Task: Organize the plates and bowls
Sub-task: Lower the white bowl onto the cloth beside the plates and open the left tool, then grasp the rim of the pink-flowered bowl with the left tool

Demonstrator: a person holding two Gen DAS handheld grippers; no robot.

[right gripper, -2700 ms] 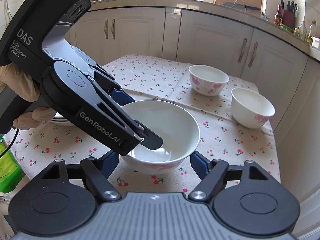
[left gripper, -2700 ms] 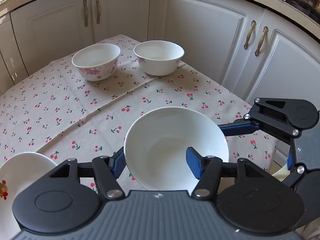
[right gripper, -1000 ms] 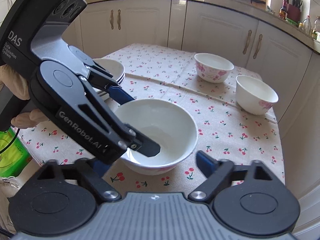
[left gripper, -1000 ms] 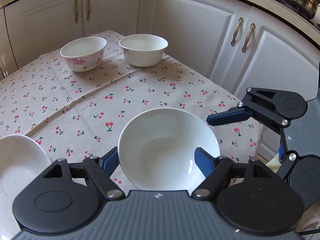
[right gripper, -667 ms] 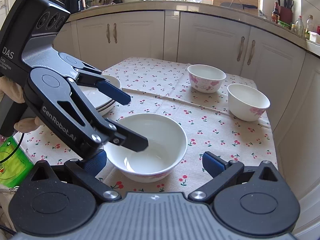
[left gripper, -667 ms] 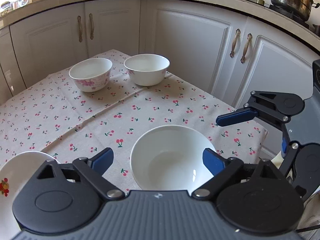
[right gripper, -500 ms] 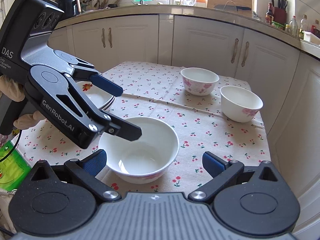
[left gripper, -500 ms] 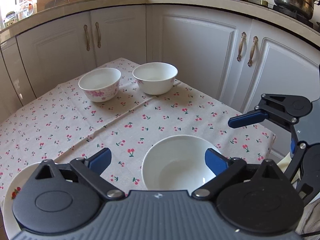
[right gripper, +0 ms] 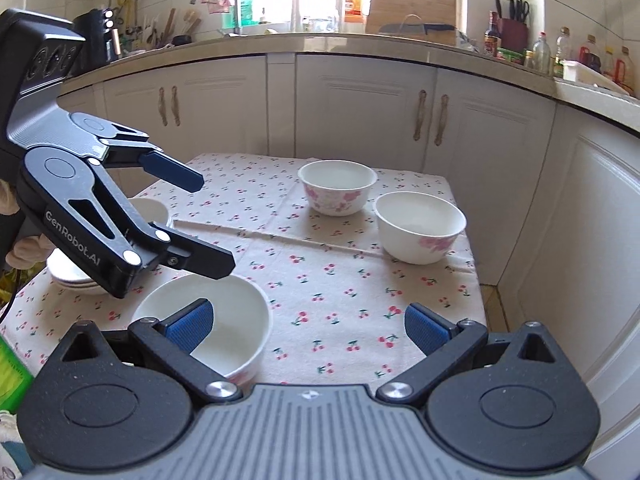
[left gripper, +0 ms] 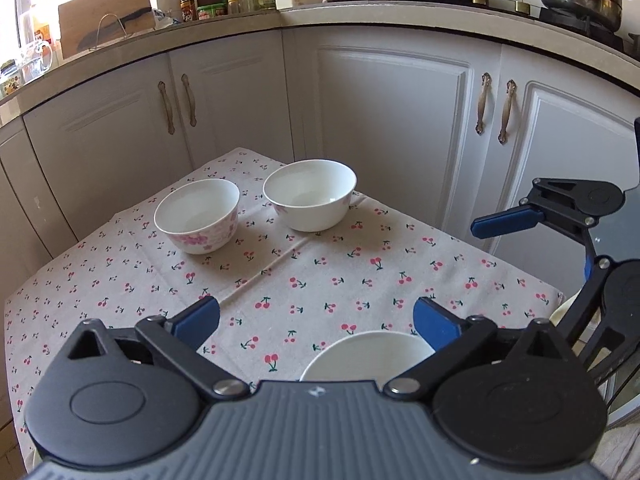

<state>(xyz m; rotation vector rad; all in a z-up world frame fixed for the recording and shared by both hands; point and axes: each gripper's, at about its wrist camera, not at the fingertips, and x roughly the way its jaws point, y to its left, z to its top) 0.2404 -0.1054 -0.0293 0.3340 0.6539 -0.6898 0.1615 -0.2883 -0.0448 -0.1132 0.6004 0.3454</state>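
A white bowl (left gripper: pixel 368 354) (right gripper: pixel 236 320) with a pink pattern on its outside stands on the cherry-print tablecloth (left gripper: pixel 320 272) near its front edge. My left gripper (left gripper: pixel 316 316) (right gripper: pixel 208 224) hovers above and just behind the bowl. Its jaws are opening wide, and nothing is between them. My right gripper (right gripper: pixel 308 320) is open too and holds nothing, with the bowl low at its left finger. Two more bowls stand at the far end: a pink-flowered one (left gripper: pixel 196 216) (right gripper: pixel 338 188) and a whiter one (left gripper: pixel 310 196) (right gripper: pixel 420 226).
A stack of white plates (right gripper: pixel 72 276) lies at the table's left side, partly behind the left gripper. A green object (right gripper: pixel 12 376) sits at the lower left. White cabinets (left gripper: pixel 392 128) close in behind and to the right of the table.
The left gripper's jaws spread off the near bowl's rim and let it go. Both grippers rose and drew back, so the bowl slid low in both views.
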